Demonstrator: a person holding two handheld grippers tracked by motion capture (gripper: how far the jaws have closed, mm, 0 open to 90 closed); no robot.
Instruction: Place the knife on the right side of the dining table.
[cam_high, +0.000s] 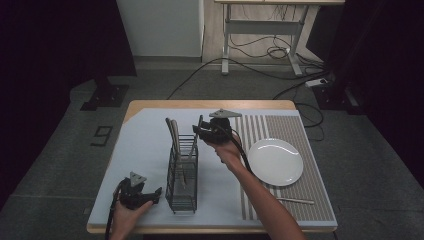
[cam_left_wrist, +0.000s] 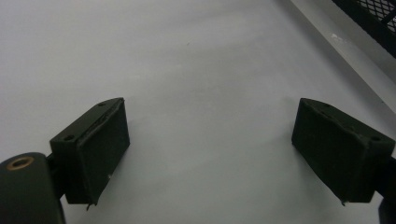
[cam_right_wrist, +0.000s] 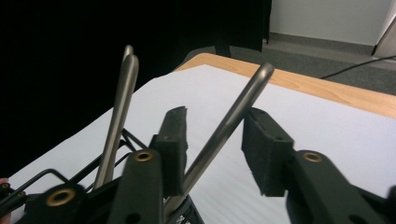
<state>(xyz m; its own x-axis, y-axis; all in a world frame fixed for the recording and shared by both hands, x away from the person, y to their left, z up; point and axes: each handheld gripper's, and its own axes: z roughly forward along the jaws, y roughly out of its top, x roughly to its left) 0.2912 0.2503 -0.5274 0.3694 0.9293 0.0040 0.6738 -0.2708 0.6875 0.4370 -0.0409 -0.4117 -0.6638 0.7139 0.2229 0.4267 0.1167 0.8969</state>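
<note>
Step in hand looks like pulling cutlery out of the wire caddy (cam_high: 181, 175). Left gripper (cam_high: 159, 194) sits low beside the caddy's near end, jaws spread wide over bare white mat (cam_left_wrist: 196, 70) — holding nothing.

Right gripper (cam_right_wrist: 212, 151) is at the caddy's far end with a steel utensil handle (cam_right_wrist: 233, 112) leaning between its jaws. Handle runs against the left pad (cam_right_wrist: 175, 144); right pad stands clear, so half-open, not yet pinching. Two more handles (cam_right_wrist: 122, 100) lean just left of the claw.

Next move, I'd judge — close fully on the handle, lift straight up, carry toward the white plate (cam_high: 275, 161) at right. Risk: the handle slips sideways.
</note>
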